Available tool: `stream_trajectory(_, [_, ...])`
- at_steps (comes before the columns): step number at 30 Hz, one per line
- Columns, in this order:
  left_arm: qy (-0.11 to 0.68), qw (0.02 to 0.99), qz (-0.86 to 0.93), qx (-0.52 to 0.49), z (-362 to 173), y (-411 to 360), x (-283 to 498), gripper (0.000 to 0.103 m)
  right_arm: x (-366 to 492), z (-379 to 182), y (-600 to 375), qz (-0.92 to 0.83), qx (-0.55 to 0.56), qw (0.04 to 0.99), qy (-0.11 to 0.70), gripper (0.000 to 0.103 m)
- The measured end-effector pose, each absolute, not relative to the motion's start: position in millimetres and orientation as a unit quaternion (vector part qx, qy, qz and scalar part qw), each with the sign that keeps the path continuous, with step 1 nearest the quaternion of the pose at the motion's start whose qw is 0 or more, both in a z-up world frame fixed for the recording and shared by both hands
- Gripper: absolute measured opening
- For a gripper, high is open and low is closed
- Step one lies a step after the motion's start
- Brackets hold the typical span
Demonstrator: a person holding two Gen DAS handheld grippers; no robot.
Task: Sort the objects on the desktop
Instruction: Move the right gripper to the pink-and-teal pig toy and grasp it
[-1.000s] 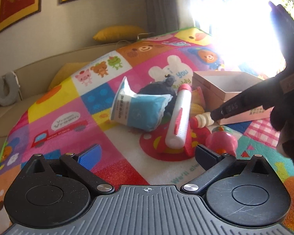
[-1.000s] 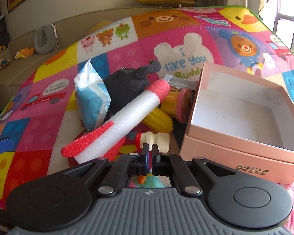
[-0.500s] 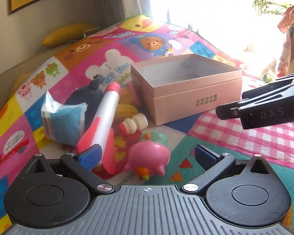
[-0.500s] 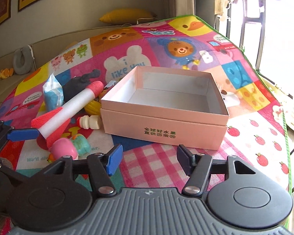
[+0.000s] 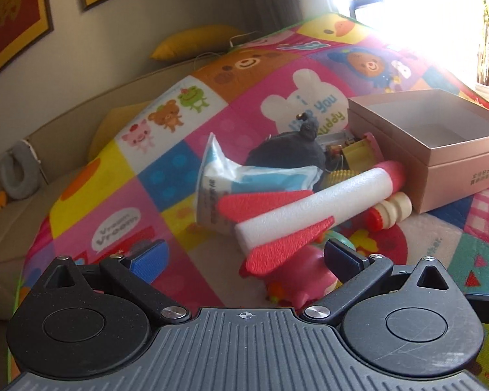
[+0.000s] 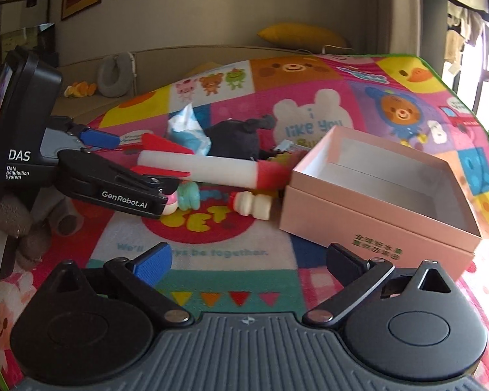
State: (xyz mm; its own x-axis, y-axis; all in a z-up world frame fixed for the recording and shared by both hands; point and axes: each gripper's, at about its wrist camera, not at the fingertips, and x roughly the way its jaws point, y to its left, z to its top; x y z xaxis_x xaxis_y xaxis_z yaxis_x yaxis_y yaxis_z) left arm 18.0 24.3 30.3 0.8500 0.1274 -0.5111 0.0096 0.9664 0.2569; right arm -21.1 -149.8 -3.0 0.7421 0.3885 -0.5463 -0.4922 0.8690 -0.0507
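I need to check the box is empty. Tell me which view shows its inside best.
The right wrist view: it looks down into the open box, showing a bare floor. The left wrist view shows the box side-on, its floor partly hidden.

On the play mat an open box sits at the right, nothing visible inside. Left of it lies a heap: a foam rocket across the top, a small bottle in front of it near the box, a tissue pack and a plush toy behind. A cushion lies beyond the mat.
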Motion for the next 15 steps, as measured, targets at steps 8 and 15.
stream_trajectory(8, [0.280, 0.957, 0.056, 0.054, 42.2, 81.6, -1.1, 0.103, 1.0, -4.3, -80.7, 0.306, -0.114, 0.901, 0.285, 0.101])
stream_trajectory(15, [0.270, 0.960, 0.070, -0.025, 55.5, 121.7, -16.9, 0.103, 10.3, -14.4, -21.5, 0.326, -0.119, 0.890, 0.296, 0.096])
